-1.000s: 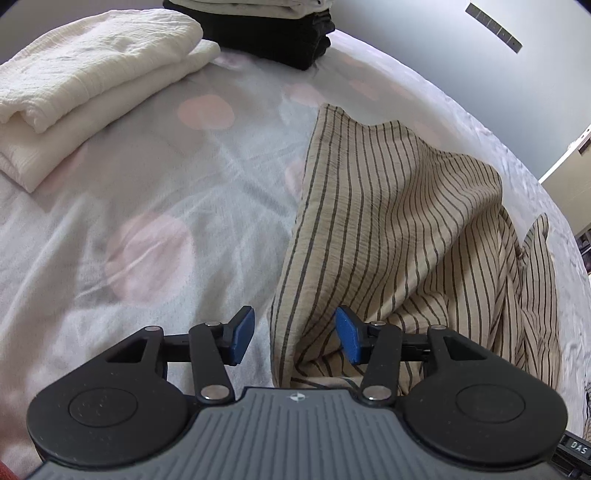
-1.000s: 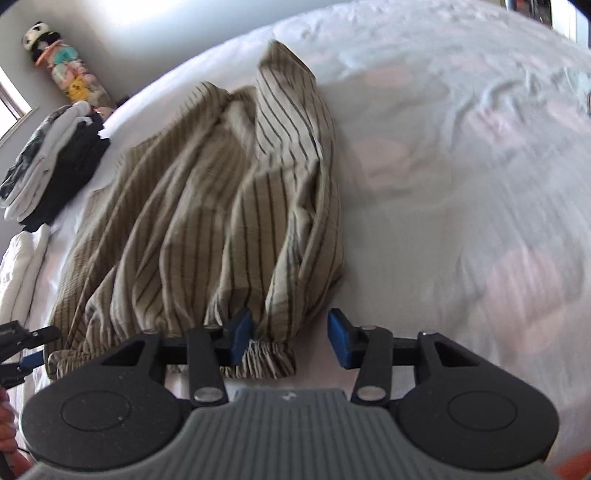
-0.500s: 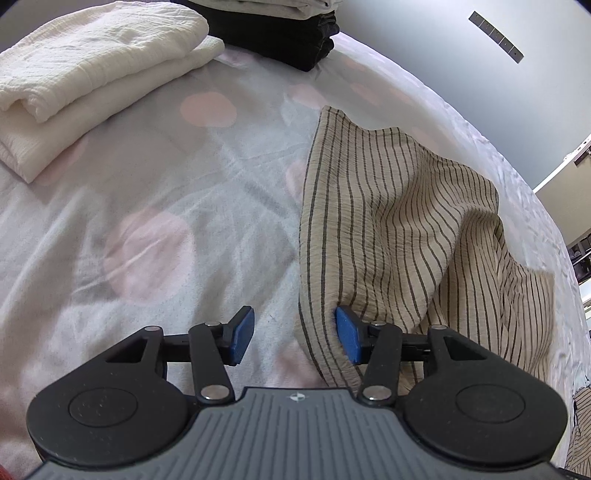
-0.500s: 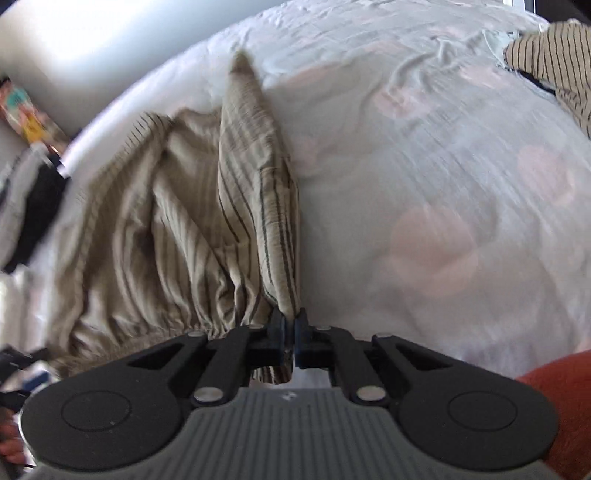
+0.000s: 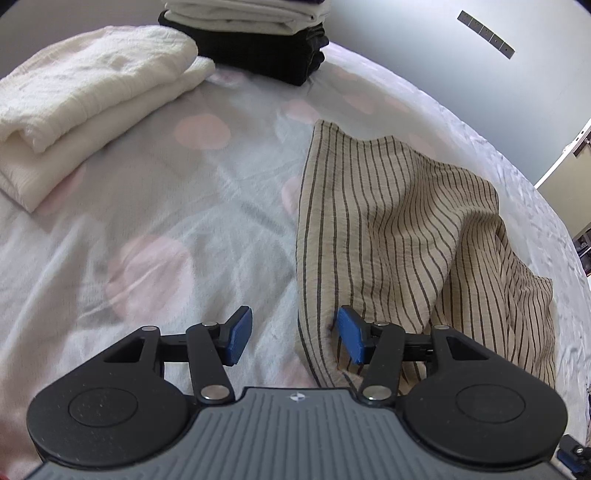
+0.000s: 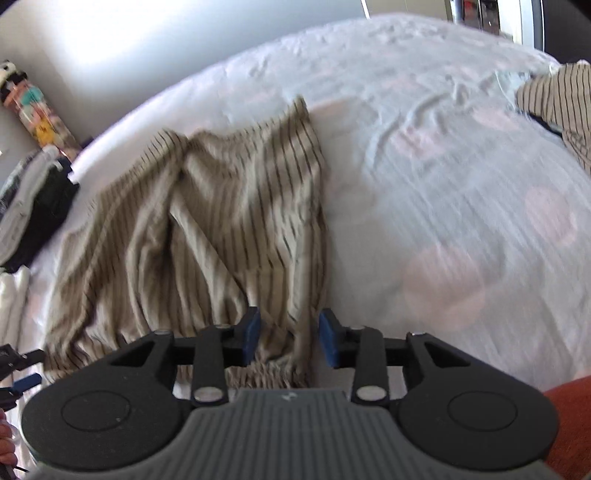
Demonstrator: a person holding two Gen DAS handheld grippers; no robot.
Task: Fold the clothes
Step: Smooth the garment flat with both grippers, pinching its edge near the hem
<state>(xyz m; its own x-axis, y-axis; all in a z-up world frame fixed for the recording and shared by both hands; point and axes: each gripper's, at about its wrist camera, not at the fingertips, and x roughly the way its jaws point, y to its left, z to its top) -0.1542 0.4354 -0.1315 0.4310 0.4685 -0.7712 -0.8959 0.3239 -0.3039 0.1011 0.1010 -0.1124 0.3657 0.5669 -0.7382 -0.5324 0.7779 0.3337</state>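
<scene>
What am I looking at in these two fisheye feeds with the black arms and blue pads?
Each feed comes from a camera on a handheld gripper, looking along its jaws. The left gripper is open, its blue pads astride the edge of the striped beige garment spread on the dotted bedsheet. The right gripper is also open around the same garment's gathered waistband; it holds nothing. Behind lie a folded white towel and a stack of folded clothes.
</scene>
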